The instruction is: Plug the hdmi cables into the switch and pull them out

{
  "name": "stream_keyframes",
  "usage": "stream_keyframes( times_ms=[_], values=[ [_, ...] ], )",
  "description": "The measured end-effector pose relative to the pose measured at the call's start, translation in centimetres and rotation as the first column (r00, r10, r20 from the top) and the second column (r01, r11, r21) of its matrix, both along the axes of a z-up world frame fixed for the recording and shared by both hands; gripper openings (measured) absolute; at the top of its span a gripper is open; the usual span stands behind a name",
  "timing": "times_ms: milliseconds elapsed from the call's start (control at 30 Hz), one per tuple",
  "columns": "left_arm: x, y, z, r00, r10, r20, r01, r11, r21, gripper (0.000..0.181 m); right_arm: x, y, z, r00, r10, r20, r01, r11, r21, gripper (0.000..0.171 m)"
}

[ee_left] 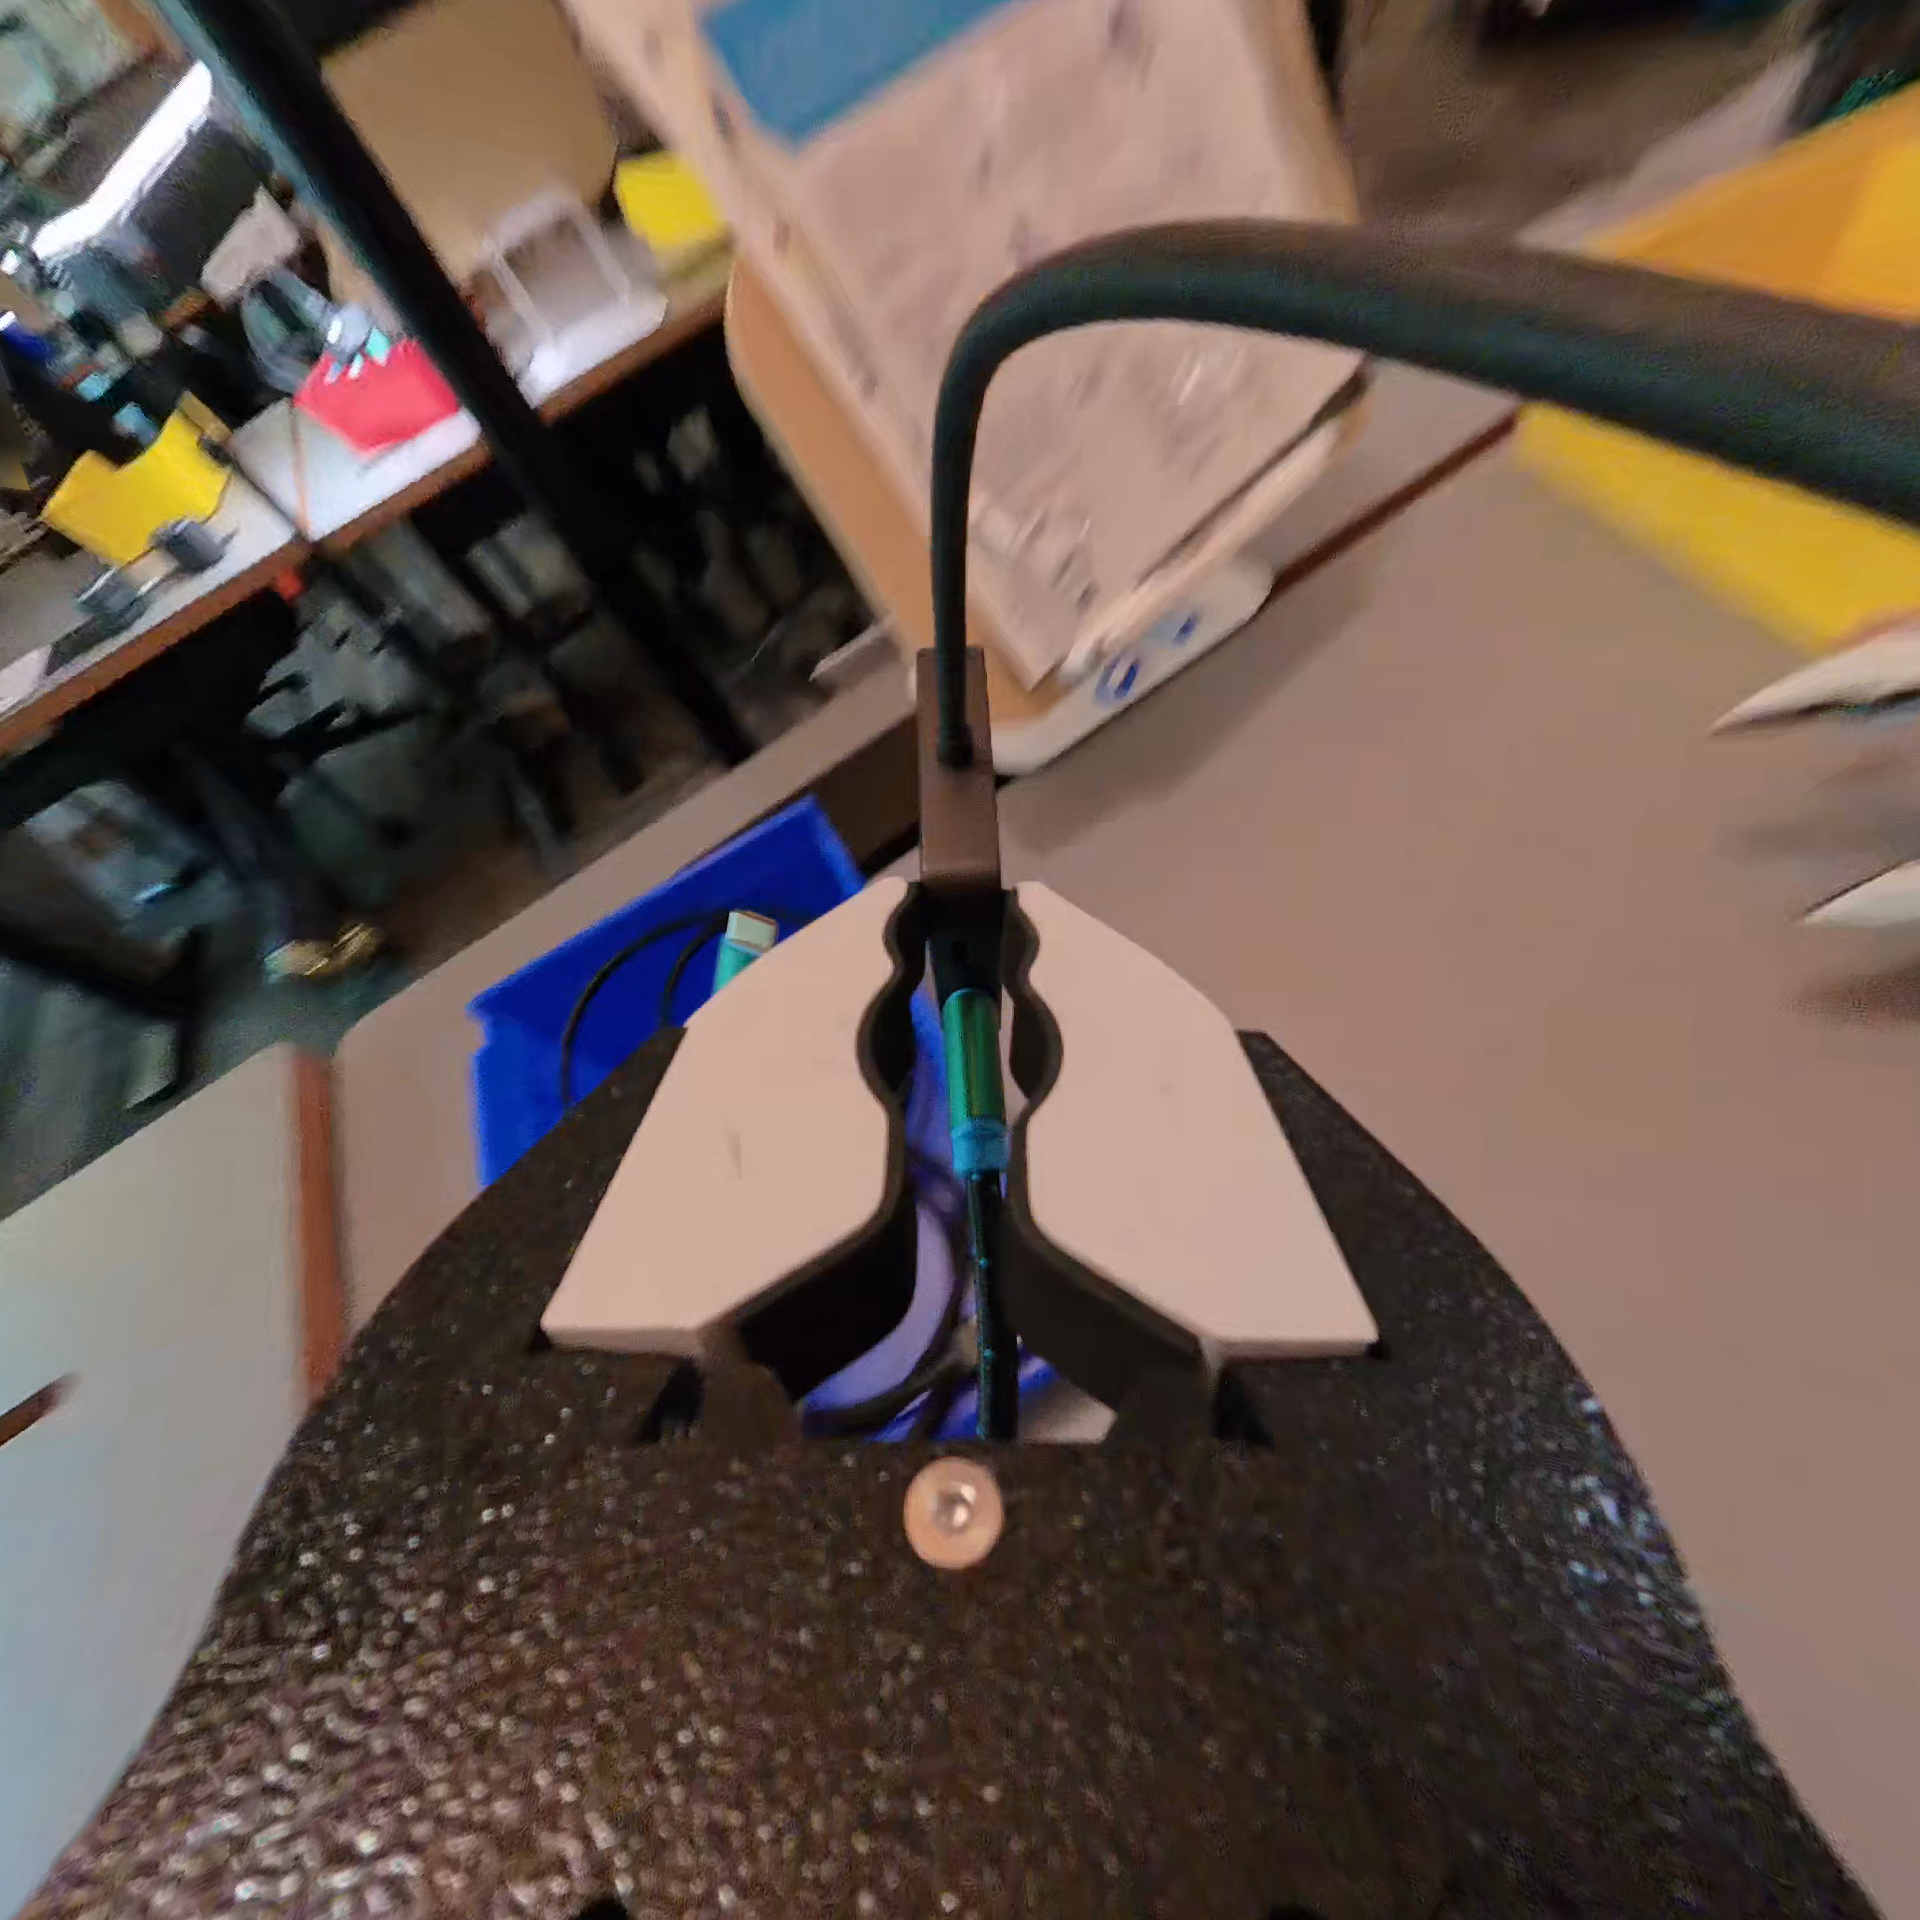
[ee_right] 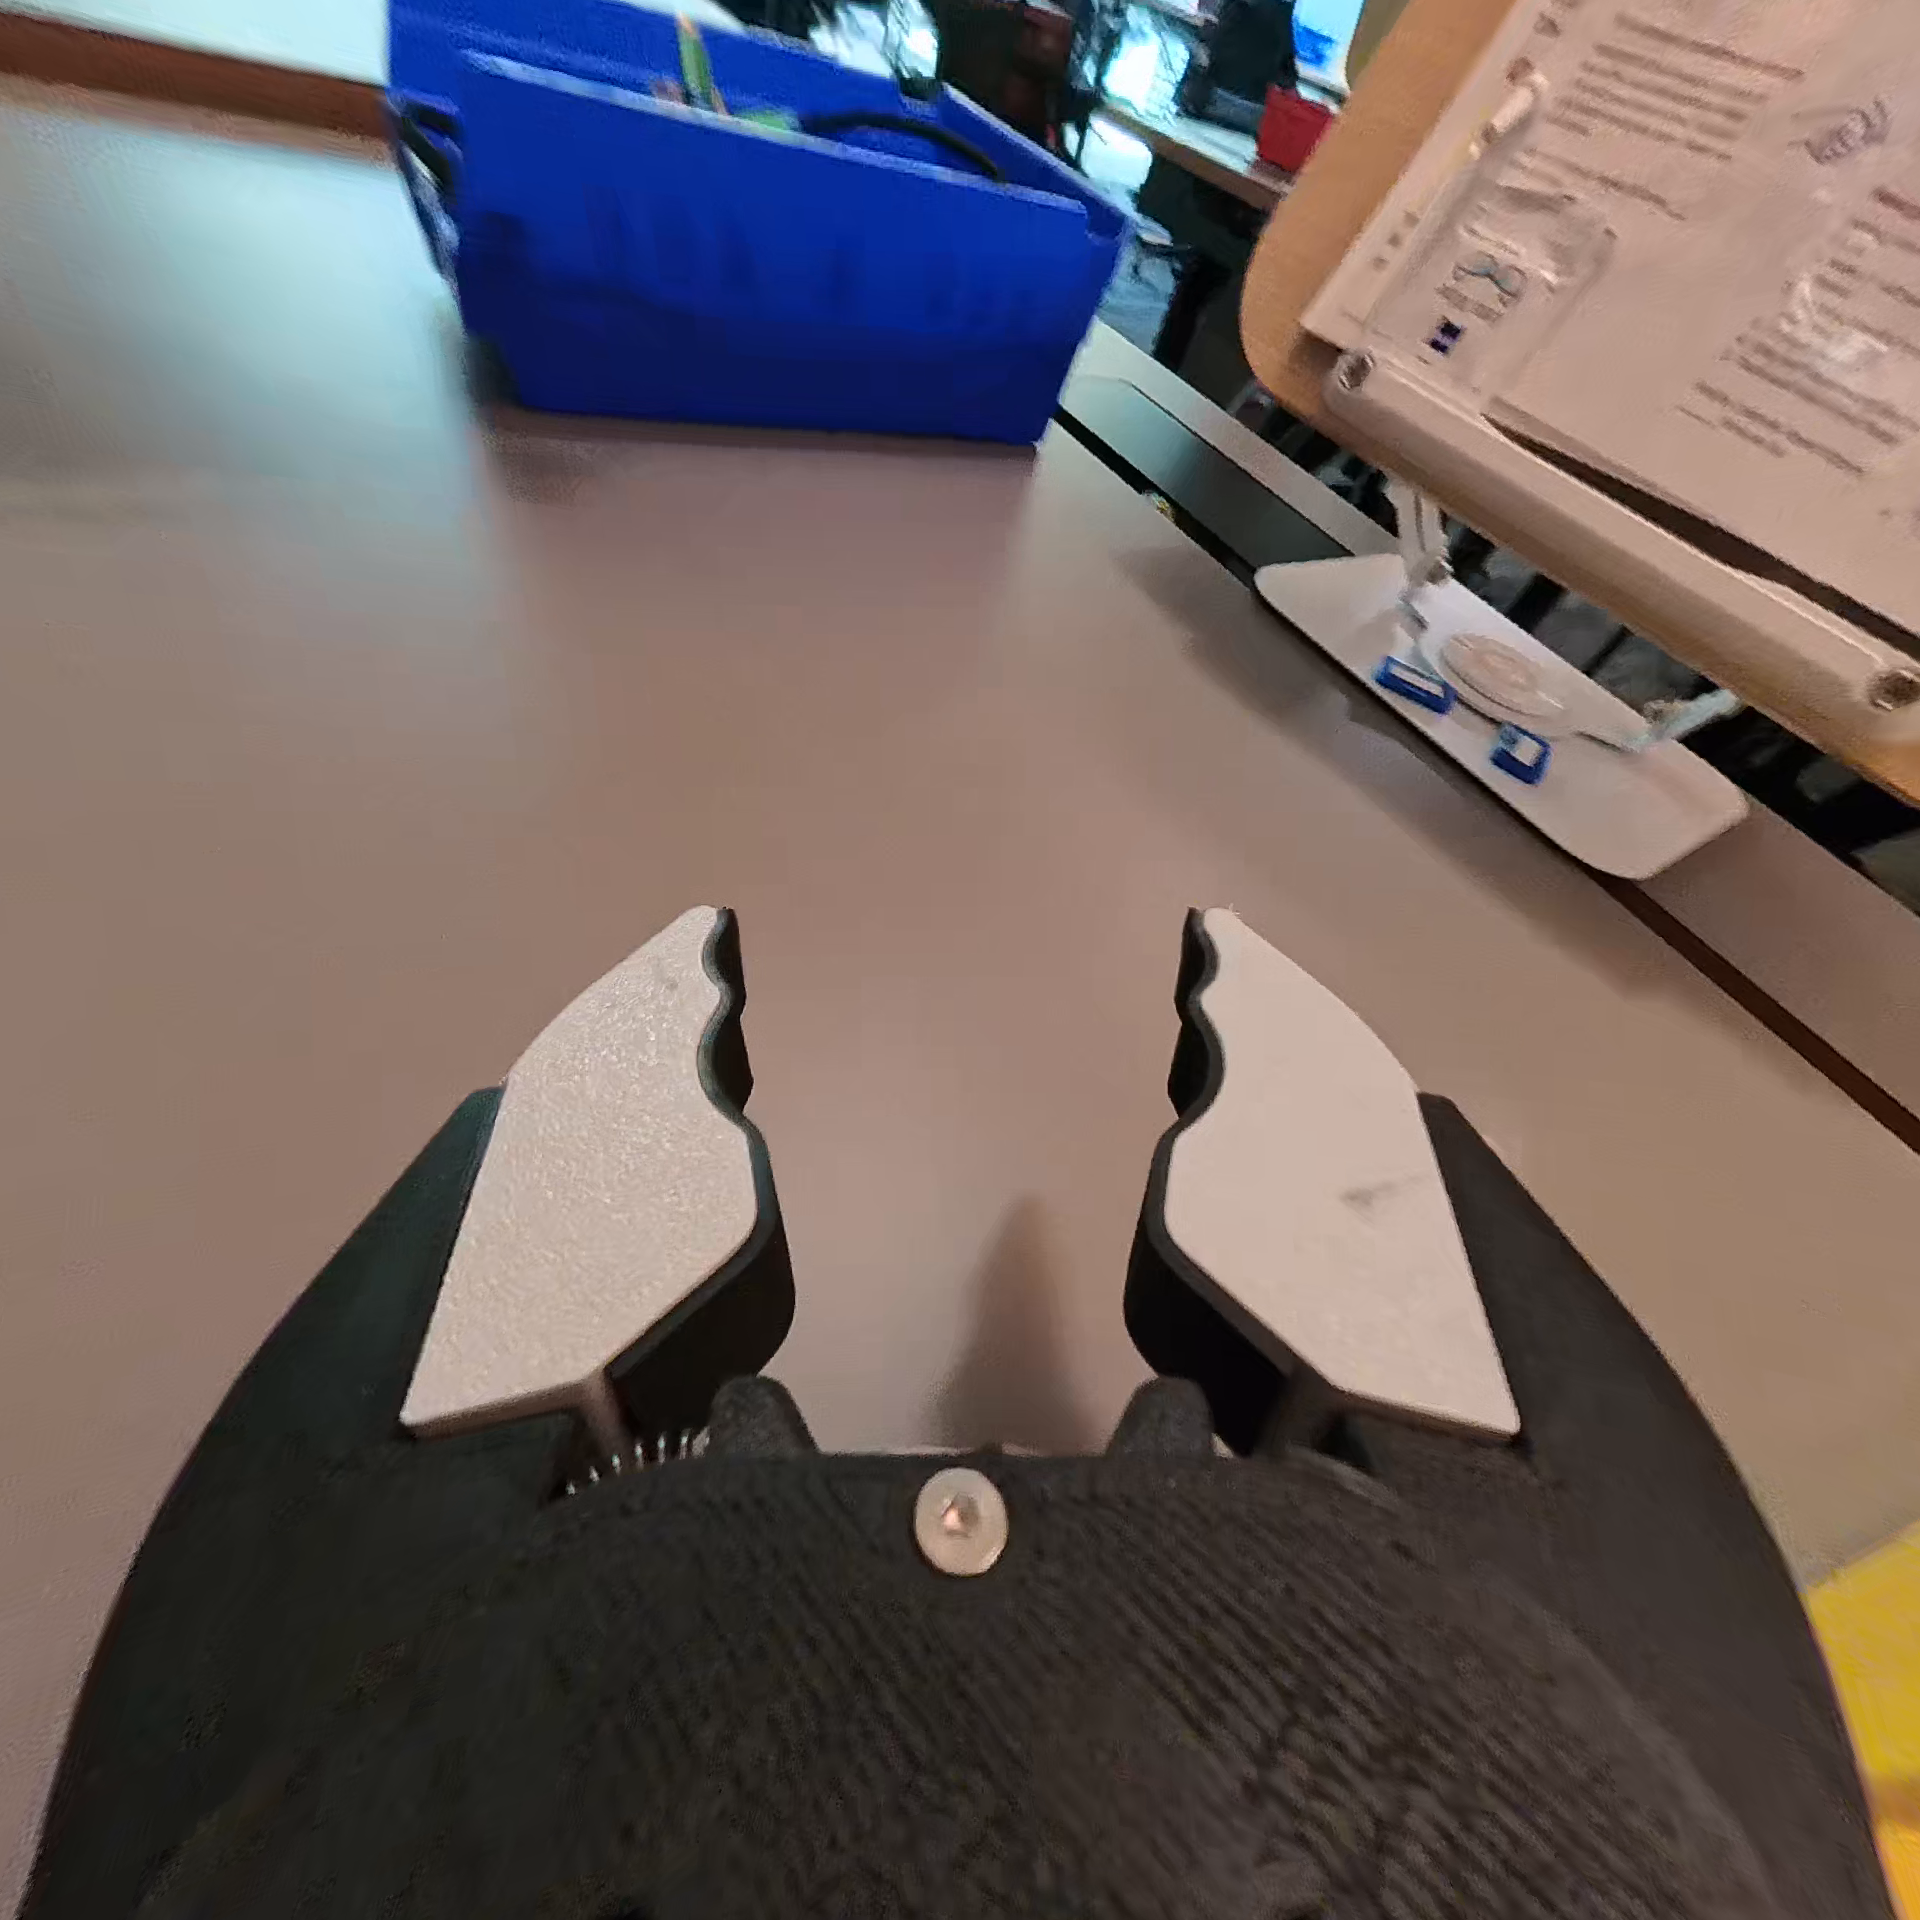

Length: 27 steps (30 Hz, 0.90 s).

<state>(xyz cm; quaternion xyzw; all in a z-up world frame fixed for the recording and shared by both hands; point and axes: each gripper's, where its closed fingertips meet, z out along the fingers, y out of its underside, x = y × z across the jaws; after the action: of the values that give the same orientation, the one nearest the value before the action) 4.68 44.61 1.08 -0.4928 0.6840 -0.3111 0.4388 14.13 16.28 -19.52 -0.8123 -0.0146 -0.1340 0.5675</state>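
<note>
In the left wrist view my left gripper (ee_left: 961, 888) is shut on a thin dark brown box, the switch (ee_left: 958, 800), held edge-on above the table. A thick black cable (ee_left: 1351, 301) leaves its far end and arcs off to the right. A green plug with a blue band (ee_left: 974, 1060) sits between the fingers at the switch's near end, and its cable hangs down. My right gripper (ee_right: 961, 925) is open and empty, low over the grey table (ee_right: 623, 675). Its blurred white tips show at the right edge of the left wrist view (ee_left: 1860, 800).
A blue bin (ee_right: 769, 260) holding coiled cables and a teal plug (ee_left: 743, 940) stands on the table's far side. A tilted board with papers (ee_right: 1662, 260) stands on a white base (ee_right: 1621, 821) at the right edge. Something yellow (ee_left: 1766, 260) lies behind. Cluttered benches are beyond.
</note>
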Motion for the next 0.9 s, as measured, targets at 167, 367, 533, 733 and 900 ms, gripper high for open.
stream_keyframes(
  times_ms=[167,367,533,733,900],
  values=[
    [-1.5,-9.3,5.6,0.922,-0.270,0.278,0.353,0.880,-0.318,0.013,-3.3,1.6,5.0,0.963,0.213,-0.163,-0.163,0.948,0.275,0.086],
    [-1.1,-18.8,6.0,0.774,-0.361,0.520,0.631,0.506,-0.588,0.013,-8.2,3.0,20.0,0.757,0.614,-0.222,-0.342,0.662,0.667,0.071],
    [0.5,-21.4,3.8,0.708,-0.291,0.643,0.705,0.323,-0.631,0.013,-7.7,4.4,23.4,0.716,0.631,-0.299,-0.271,0.645,0.714,0.034],
    [2.6,-22.3,1.5,0.687,-0.242,0.685,0.725,0.301,-0.620,0.013,-6.3,5.0,22.2,0.624,0.677,-0.390,-0.197,0.619,0.760,0.014],
    [2.0,-23.4,-3.4,0.665,-0.449,0.596,0.746,0.435,-0.505,0.025,-4.3,2.5,22.6,0.681,0.628,-0.378,-0.287,0.703,0.651,0.014]
  ],
)
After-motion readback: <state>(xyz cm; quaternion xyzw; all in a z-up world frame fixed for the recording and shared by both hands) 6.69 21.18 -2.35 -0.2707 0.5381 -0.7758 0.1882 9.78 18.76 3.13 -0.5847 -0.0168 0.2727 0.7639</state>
